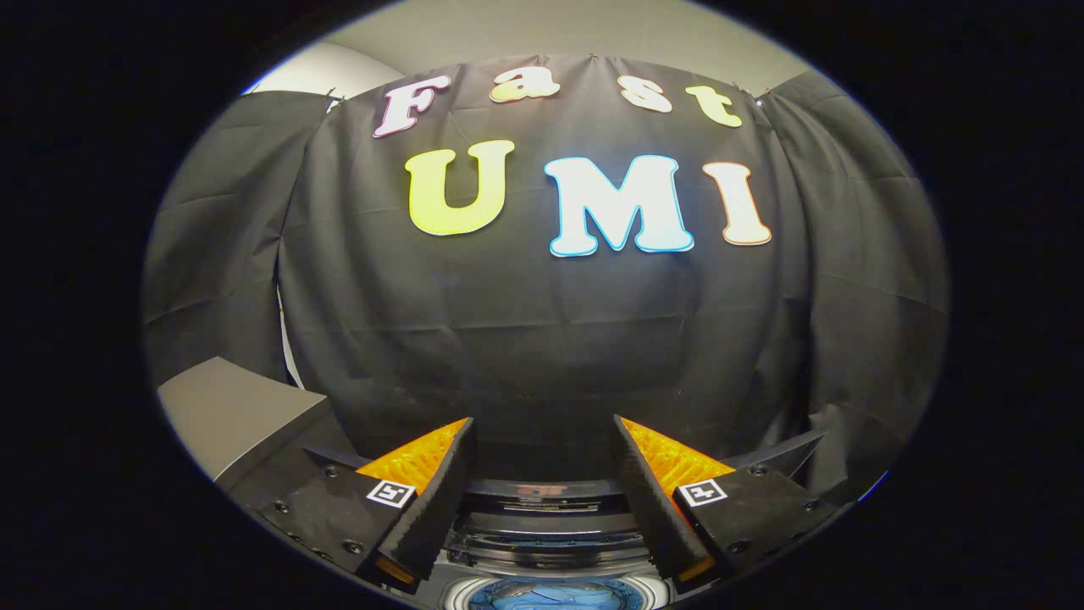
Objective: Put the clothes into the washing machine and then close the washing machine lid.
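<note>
My gripper [542, 440] has its two wedge-shaped fingers spread apart and holds nothing. Between them, just below, I see the washing machine [546, 529] with its round opening, and crumpled blue clothes [550, 596] lie inside. Its dark lid [542, 498] stands raised behind the opening. Beyond hangs the wrinkled black cloth wall [542, 339].

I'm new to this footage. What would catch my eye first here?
The open gripper, its two fingers spread with nothing between them, stands before the black cloth wall. Below the fingers lies the washing machine, blue clothes in its drum. A grey box sits beside it.
</note>
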`<state>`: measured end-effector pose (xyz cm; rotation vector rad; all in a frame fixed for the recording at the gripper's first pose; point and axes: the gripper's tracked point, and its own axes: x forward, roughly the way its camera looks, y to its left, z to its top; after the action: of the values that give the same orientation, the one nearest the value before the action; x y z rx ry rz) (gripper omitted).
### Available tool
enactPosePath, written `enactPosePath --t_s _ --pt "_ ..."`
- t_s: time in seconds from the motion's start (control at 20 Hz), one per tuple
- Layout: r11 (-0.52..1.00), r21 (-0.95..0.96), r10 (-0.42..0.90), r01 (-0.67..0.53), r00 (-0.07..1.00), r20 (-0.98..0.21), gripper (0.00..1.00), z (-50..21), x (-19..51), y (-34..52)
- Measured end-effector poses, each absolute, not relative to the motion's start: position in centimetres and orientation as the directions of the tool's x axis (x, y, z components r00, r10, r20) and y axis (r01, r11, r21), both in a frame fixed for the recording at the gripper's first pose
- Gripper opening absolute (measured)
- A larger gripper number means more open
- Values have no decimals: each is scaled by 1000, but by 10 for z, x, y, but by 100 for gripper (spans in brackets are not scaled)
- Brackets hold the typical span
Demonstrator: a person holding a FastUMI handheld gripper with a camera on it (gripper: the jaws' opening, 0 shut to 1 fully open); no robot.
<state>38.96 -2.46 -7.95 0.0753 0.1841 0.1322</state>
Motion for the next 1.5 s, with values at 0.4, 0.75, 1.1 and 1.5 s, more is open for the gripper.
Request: enactPosePath --t_s 0.4,0.75,1.1,1.5 --pt "989 84 136 -125 982 -132 97 -81 354 -28" --pt "990 80 127 -118 985 -117 97 -88 322 -29" --pt "992 78 113 -104 985 -130 97 -102 287 -30" --pt "992 75 108 -97 982 -156 97 -141 238 -32"
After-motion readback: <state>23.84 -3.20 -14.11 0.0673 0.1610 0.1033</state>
